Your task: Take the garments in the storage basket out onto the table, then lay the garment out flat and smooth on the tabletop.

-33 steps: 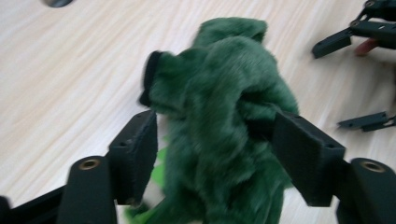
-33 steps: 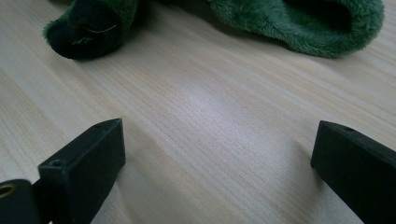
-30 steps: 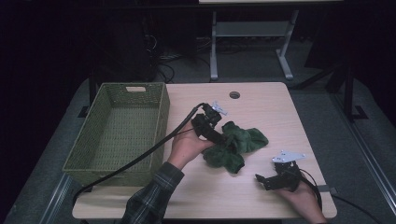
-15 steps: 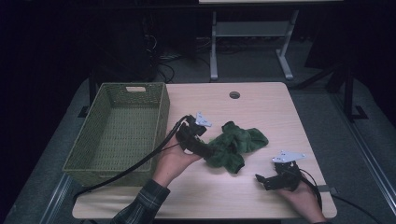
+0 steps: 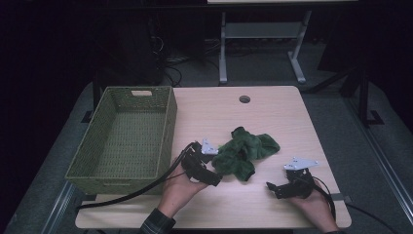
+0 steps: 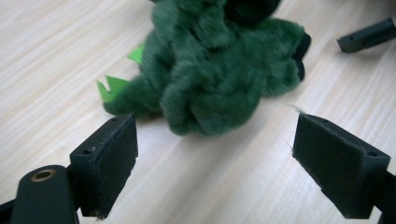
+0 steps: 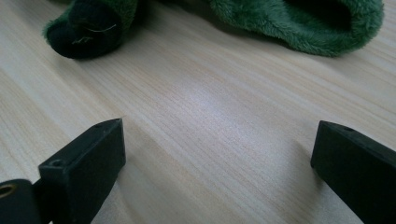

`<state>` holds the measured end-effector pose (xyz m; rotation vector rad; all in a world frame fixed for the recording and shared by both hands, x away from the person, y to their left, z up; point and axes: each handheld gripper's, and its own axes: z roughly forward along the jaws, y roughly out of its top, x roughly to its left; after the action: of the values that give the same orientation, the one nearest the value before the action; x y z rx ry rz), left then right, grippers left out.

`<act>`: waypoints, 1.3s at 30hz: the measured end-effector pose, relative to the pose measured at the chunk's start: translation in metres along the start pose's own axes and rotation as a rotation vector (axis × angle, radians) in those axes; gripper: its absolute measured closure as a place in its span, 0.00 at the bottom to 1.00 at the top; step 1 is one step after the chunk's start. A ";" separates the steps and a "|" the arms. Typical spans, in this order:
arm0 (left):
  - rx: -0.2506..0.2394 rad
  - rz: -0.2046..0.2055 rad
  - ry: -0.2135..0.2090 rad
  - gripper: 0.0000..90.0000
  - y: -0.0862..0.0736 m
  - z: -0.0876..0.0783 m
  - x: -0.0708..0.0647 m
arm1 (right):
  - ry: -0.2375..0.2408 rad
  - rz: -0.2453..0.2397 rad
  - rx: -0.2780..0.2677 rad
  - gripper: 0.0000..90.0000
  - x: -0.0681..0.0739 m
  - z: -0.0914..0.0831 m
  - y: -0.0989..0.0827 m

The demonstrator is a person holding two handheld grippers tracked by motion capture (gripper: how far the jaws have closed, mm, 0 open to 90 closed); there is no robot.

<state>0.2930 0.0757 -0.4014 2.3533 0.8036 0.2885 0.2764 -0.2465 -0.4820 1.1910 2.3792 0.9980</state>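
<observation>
A crumpled dark green fleecy garment [image 5: 243, 153] lies in the middle of the wooden table [image 5: 277, 117]. My left gripper [image 5: 215, 170] sits low at its near left end, open. Its jaws have just been opening and nothing is between them. In the left gripper view the garment [image 6: 219, 79] lies just beyond the gripper [image 6: 215, 163], and a light green tag [image 6: 112, 88] sticks out of it. My right gripper [image 5: 273, 187] rests near the table's front right, open and empty. In the right gripper view the garment [image 7: 299, 18] lies well ahead of the gripper [image 7: 215, 168].
An empty green woven basket [image 5: 127, 141] stands on the left side of the table, close to my left hand. A round cable hole [image 5: 244, 99] sits near the far edge. The right gripper's jaw tip [image 6: 369, 35] appears at the top right of the left gripper view.
My left gripper has drawn back from on top of the garment toward the near left and sunk to the table beside it. The garment stays on the table. The right gripper has kept still.
</observation>
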 end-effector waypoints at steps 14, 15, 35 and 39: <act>-0.003 0.025 0.017 0.16 -0.034 0.014 -0.009 | 0.030 0.006 -0.032 0.06 0.006 -0.009 0.011; -0.011 0.026 0.013 0.16 -0.034 0.014 -0.010 | 0.030 0.010 -0.033 0.06 0.006 -0.009 0.012; -0.078 0.040 -0.056 0.60 -0.004 0.019 -0.018 | 0.054 0.023 -0.021 0.06 0.015 -0.008 0.014; -0.101 0.004 -0.077 0.59 0.001 0.027 -0.013 | 0.060 0.009 -0.025 0.06 0.019 -0.008 0.015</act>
<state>0.2938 0.0537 -0.4218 2.2581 0.7306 0.2328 0.2693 -0.2283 -0.4649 1.1805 2.4020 1.0774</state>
